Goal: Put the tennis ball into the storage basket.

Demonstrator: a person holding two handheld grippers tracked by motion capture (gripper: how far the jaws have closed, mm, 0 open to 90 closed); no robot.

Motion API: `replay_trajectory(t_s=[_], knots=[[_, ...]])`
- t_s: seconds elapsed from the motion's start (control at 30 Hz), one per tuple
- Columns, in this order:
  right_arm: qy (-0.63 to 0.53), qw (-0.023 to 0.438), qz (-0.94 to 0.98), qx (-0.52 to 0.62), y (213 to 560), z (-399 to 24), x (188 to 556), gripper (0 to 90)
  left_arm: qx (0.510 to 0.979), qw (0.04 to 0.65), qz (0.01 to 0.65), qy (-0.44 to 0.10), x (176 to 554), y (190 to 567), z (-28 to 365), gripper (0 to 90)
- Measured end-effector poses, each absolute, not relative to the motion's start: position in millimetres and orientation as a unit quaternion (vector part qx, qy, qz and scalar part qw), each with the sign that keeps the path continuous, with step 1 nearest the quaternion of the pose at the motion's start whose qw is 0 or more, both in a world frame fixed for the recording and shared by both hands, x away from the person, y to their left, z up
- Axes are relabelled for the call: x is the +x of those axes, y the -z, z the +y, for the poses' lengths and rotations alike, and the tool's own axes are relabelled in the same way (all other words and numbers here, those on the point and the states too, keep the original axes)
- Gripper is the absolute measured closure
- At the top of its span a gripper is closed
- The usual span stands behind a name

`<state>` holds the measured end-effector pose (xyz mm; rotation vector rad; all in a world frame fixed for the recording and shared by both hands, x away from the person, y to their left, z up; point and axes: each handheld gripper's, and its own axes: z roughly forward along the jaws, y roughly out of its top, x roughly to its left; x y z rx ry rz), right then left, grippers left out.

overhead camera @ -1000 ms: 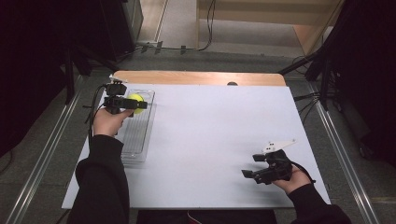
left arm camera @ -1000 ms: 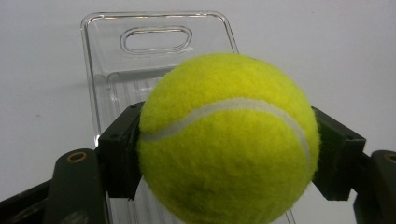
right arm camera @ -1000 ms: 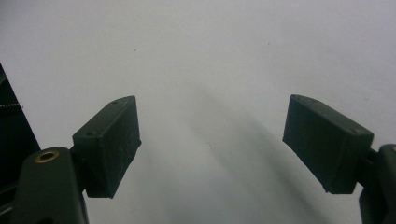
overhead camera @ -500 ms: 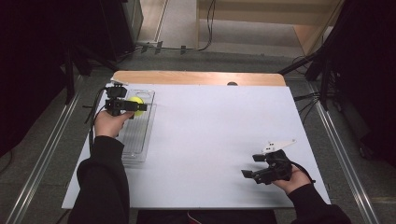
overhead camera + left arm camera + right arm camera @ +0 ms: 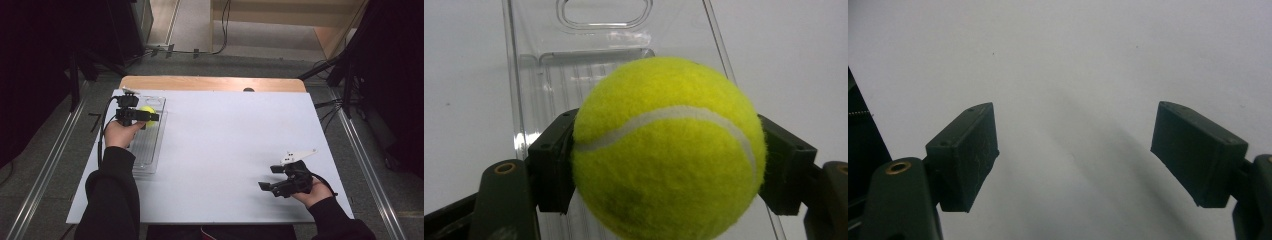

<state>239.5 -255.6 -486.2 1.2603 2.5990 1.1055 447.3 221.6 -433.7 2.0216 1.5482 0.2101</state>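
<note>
Setting: a white rectangular tabletop point(image 5: 225, 150) with a strip of pale wood point(image 5: 212, 83) along its far edge, standing on a grey floor between dark equipment and metal rails.

Person: two forearms in black sleeves enter from the near edge of the high view, each hand holding a black two-jaw gripper.

Left gripper: the left gripper point(image 5: 144, 116) is held over the far left part of the table, above the far end of a clear ribbed plastic tray point(image 5: 150, 150); its jaws are clamped on either side of a fuzzy yellow-green tennis ball point(image 5: 669, 150).

Ball: in the left gripper view the tennis ball sits squarely between the two black jaw pads, its white seam curving across the front; the high view shows it point(image 5: 147, 109) just above the tray's far end.

Tray: the tray lies lengthwise along the table's left side, its slotted handle at the far end visible behind the ball in the left gripper view point(image 5: 549, 75).

Right gripper: the right gripper point(image 5: 271, 177) hovers low near the right front corner of the table, well apart from the tray; the right gripper view point(image 5: 1073, 160) shows its jaws spread wide with bare white tabletop between them, holding nothing.
</note>
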Motion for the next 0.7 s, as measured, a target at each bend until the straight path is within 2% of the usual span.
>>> replay_trajectory(t_s=[0.7], knots=[[-0.357, 0.023, 0.840, 0.408, 486.5, -255.4, 239.8, 16.8, 0.767, 0.261, 0.579, -0.094, 448.1, 436.5, 213.5, 24.9]])
